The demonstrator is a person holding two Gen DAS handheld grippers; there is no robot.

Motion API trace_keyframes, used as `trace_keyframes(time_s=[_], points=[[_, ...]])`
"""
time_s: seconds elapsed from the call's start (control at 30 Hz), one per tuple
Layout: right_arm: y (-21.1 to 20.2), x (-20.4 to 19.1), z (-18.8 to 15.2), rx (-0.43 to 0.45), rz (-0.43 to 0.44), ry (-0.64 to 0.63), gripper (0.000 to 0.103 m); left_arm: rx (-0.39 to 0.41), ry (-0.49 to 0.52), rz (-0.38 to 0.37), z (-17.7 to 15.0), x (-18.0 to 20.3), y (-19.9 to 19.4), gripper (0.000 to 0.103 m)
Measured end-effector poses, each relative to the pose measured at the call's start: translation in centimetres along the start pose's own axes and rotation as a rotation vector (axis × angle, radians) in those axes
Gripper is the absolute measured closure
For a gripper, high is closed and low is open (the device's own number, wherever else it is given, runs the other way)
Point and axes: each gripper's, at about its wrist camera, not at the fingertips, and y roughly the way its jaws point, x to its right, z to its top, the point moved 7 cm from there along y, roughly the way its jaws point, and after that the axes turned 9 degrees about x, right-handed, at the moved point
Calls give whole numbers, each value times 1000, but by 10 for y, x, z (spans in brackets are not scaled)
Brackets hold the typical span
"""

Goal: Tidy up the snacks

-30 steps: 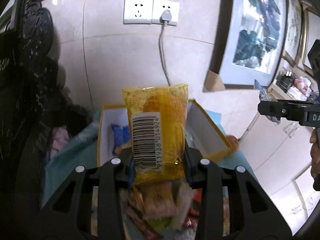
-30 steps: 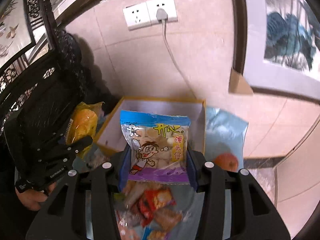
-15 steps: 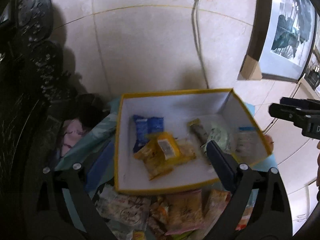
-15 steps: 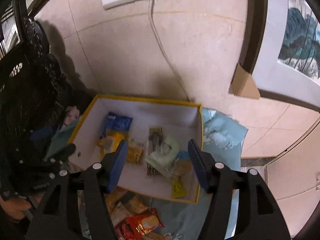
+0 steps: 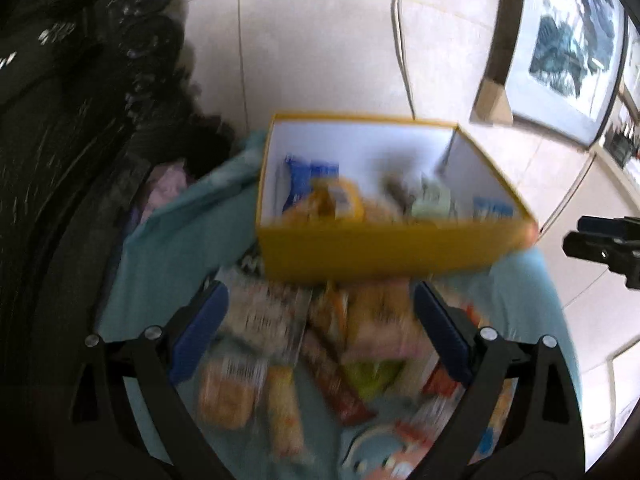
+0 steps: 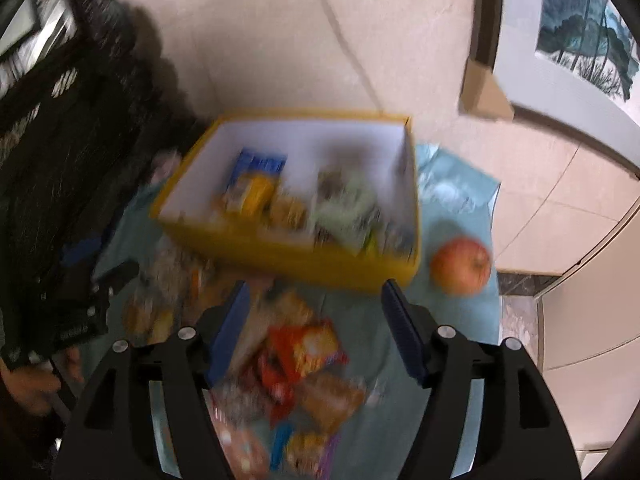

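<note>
Teal cloth (image 6: 460,184): spread under everything; landmark is the yellow box (image 5: 384,252), which stands on it near the wall.
Yellow box: white inside, holding several snack packets, a blue one (image 6: 256,164) toward its far left corner, yellow (image 5: 340,200) and pale green ones (image 6: 344,208) nearer; blurred.
Loose snack pile (image 6: 300,352): on the cloth just in front of the box.
Left gripper (image 5: 320,328): over the pile in front of the box, jaws spread wide, gripping nothing.
Right gripper (image 6: 316,328): likewise before the box, jaws wide apart and empty.
Apple (image 6: 460,266): on the cloth just right of the box.
</note>
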Motion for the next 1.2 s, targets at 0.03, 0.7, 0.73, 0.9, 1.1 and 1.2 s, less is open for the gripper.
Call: trace_keyframes(time_s=[0.03, 0.7, 0.73, 0.9, 1.1, 1.2], points=[[1, -3, -17, -29, -1, -11, 34, -12, 9, 6, -13, -2, -1, 7], [40, -20, -178, -246, -57, 3, 34, -217, 73, 65, -135, -25, 34, 7], [43, -20, -177, -250, -57, 3, 34, -212, 80, 74, -135, -24, 36, 7], [63, -23, -182, -292, -97, -39, 34, -210, 126, 75, -139, -15, 48, 2], [76, -14, -188, -293, -134, 26, 11, -255, 20, 16, -154, -18, 55, 2], [72, -23, -184, -274, -107, -18, 32, -221, 68, -22, -153, -11, 49, 26]])
